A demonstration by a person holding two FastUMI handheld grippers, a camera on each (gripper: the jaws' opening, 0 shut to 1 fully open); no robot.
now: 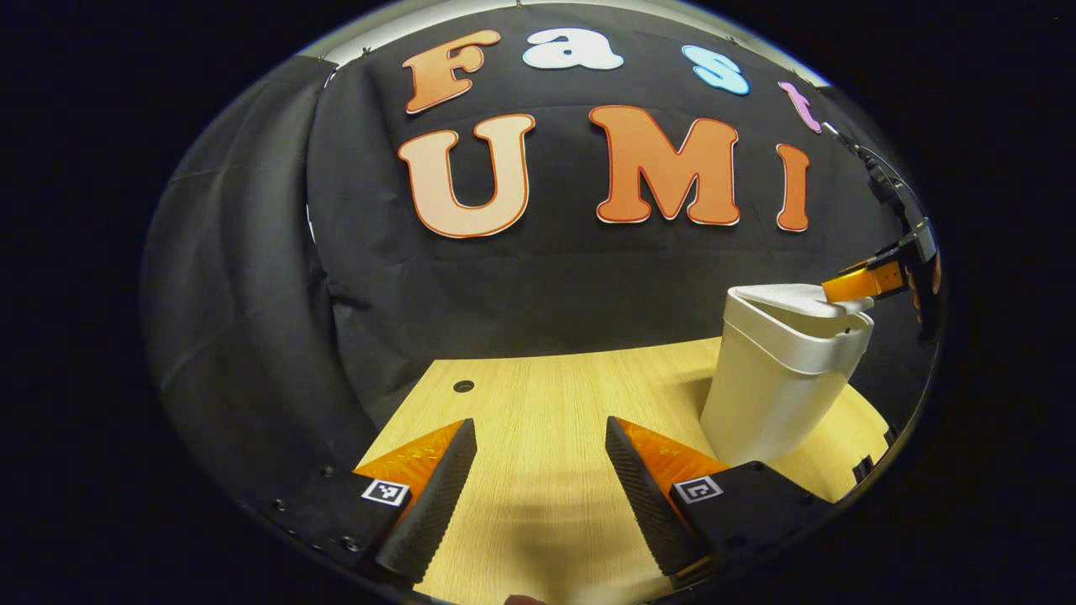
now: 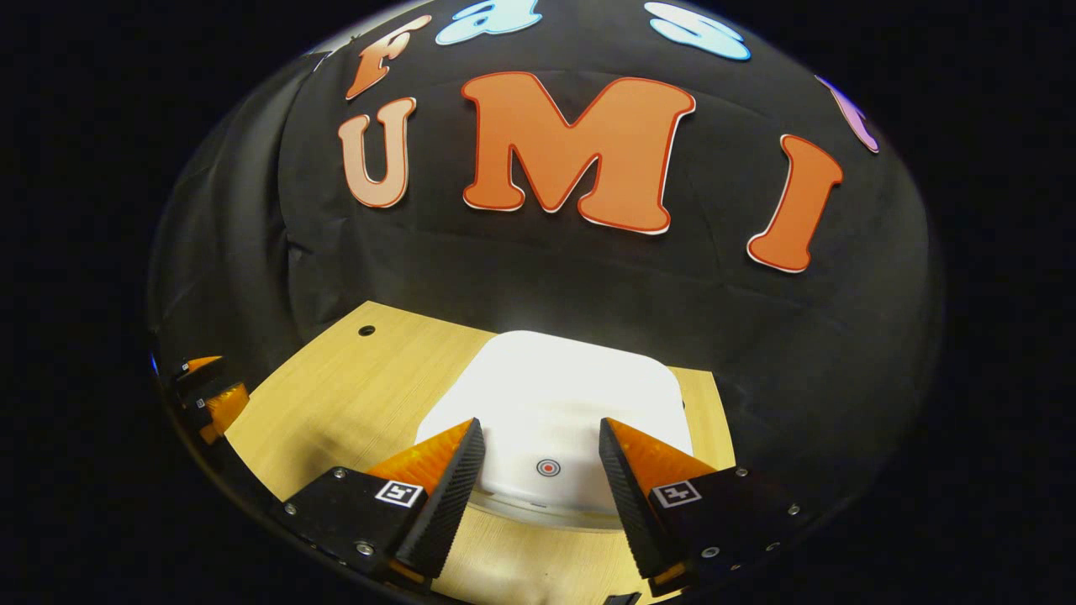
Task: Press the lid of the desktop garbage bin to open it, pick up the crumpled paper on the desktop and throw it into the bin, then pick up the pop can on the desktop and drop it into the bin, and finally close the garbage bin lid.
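Note:
A white desktop bin (image 1: 777,386) stands on the wooden table at the right of the left gripper view, its lid (image 1: 794,298) down. My right gripper (image 1: 874,281) hovers at the lid's right edge there. In the right gripper view the white lid (image 2: 563,403) lies just below and ahead of my open right gripper (image 2: 542,433), with a small red target mark (image 2: 548,467) between the fingers. My left gripper (image 1: 540,437) stands open over bare wood, left of the bin, nothing between its fingers. It is also seen at the far left of the right gripper view (image 2: 210,395).
The wooden table (image 1: 546,395) has a small round hole (image 1: 463,386) near its back left corner. Black cloth wall rises close behind the table and bin. Bare wood spreads left of the bin.

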